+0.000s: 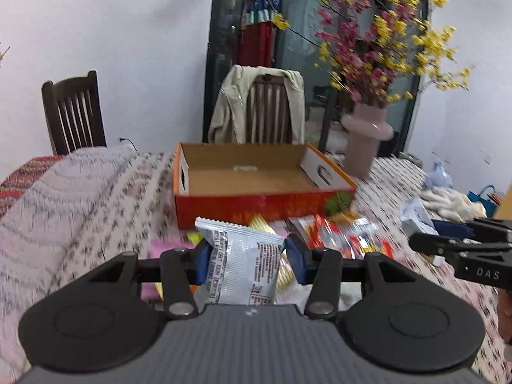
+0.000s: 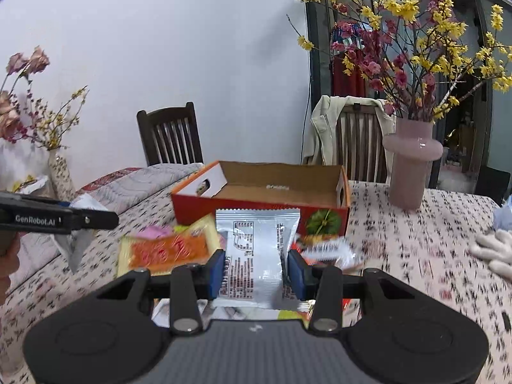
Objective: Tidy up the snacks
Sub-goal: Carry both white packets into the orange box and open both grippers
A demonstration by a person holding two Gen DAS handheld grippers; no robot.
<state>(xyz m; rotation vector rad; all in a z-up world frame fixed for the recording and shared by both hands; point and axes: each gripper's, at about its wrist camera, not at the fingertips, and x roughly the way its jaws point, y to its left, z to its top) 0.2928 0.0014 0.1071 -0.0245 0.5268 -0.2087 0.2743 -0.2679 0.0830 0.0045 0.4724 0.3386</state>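
From the left wrist, the left gripper has its blue pads pressed on both sides of a silver snack packet, held upright above the patterned tablecloth; past it lie loose snacks in front of an open orange cardboard box, with a pink vase of flowers to the box's right. From the right wrist, the right gripper is closed nearly as far as it goes on a second silver packet, also upright, just before the same box, and an orange snack pack lies on the cloth to its left.
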